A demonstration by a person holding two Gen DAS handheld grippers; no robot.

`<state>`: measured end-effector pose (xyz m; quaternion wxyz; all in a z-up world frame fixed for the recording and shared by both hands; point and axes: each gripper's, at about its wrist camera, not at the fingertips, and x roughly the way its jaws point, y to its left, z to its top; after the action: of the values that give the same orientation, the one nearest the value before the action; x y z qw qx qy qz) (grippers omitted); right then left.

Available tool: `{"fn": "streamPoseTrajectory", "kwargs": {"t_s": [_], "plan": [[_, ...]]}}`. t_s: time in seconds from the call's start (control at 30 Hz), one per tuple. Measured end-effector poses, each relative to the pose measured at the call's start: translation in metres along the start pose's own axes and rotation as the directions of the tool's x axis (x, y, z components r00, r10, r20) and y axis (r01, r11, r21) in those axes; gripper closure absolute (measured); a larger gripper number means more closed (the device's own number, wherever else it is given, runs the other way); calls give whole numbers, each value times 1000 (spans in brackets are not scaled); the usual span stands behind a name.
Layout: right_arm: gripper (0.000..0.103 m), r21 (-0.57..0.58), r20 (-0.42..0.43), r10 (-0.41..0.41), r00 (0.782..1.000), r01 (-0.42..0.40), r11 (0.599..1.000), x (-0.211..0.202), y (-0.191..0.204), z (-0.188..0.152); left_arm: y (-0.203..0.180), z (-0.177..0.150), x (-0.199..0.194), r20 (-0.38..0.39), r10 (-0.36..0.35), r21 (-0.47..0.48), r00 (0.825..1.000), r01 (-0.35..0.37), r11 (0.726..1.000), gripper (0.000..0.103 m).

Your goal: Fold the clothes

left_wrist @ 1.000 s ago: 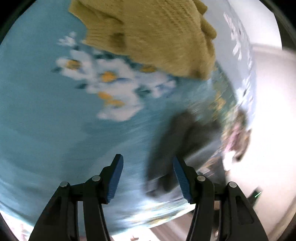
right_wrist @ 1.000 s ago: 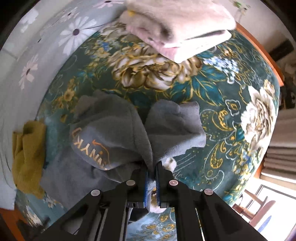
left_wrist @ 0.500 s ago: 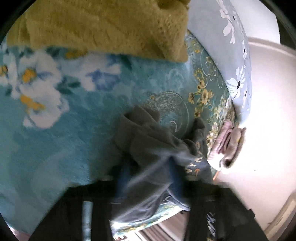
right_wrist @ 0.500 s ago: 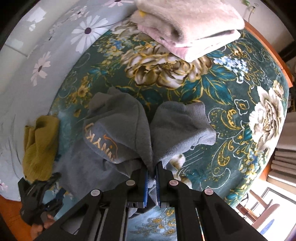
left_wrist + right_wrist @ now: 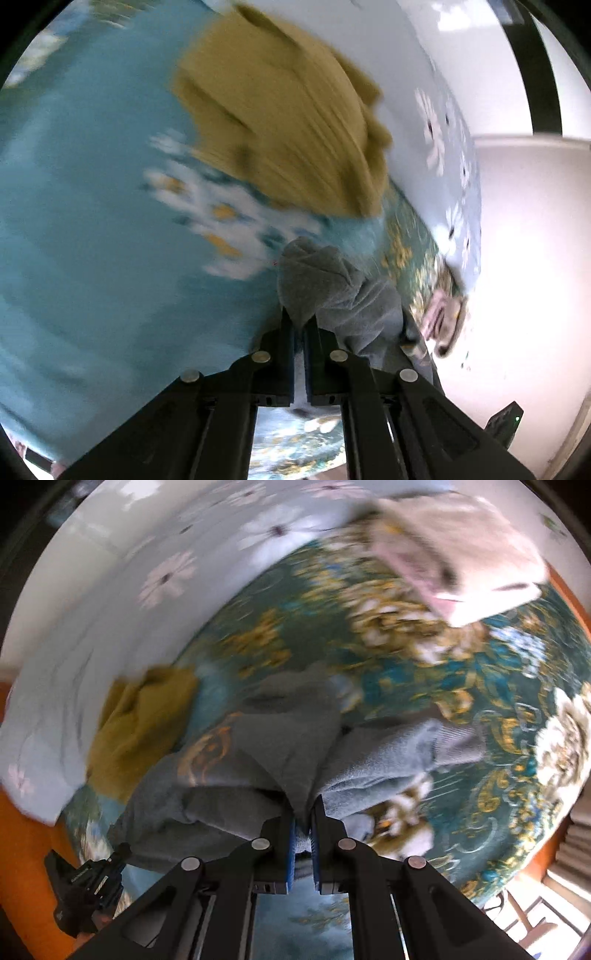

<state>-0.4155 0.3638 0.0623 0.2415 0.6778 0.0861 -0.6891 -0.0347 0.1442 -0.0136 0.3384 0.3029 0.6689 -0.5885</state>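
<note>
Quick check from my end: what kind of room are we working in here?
Most likely a bedroom in a home. The work surface looks like a bed under a floral bedspread, with a daisy-print sheet alongside, folded laundry stacked on it, and a grey garment being folded.

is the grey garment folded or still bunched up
Bunched up, not folded. The grey garment hangs in loose crumpled lobes, pinched between both the right gripper and the left gripper.

Looking steeply down along each set of tongs, close above the bed; shared between views: grey garment, mustard cloth, folded towels.
</note>
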Motion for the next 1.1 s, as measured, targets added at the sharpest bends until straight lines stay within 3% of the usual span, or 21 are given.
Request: {"fn": "streamPoseTrajectory", "kwargs": {"t_s": [0.1,0.17,0.3,0.4,0.43,0.57,0.8,0.93,1.0,1.1], "plan": [[96,-79,-44,46,998,-50,996,12,40,-17,42,1,-64,133,44,-64,990,-36,997,101],[96,-136,-85,78,993,-89,987,21,70,-32,66,3,-112,230,75,-95,970,-54,994,103],[96,-208,-132,154,979,-180,962,26,115,-55,86,3,-226,481,115,-68,869,-93,993,103],[96,-267,-153,155,976,-192,944,25,137,-73,101,5,-258,511,124,-77,850,-99,992,103],[96,-288,-152,147,977,-186,939,24,143,-78,107,5,-262,512,124,-88,850,-91,992,103],[96,-263,-125,133,983,-162,951,15,131,-77,131,0,-237,436,96,-171,895,-22,985,103],[96,-141,42,94,995,-87,986,-28,76,-48,135,-4,-183,295,129,-227,947,-62,972,103],[96,-45,103,-11,995,15,999,-33,33,-28,127,-1,-156,222,143,-216,964,-94,972,103],[96,6,59,-128,990,128,992,-15,0,-24,122,1,-142,181,161,-210,970,-122,970,101],[96,65,-70,-233,970,238,969,19,-42,-42,116,4,-125,134,172,-205,976,-142,968,92]]}}
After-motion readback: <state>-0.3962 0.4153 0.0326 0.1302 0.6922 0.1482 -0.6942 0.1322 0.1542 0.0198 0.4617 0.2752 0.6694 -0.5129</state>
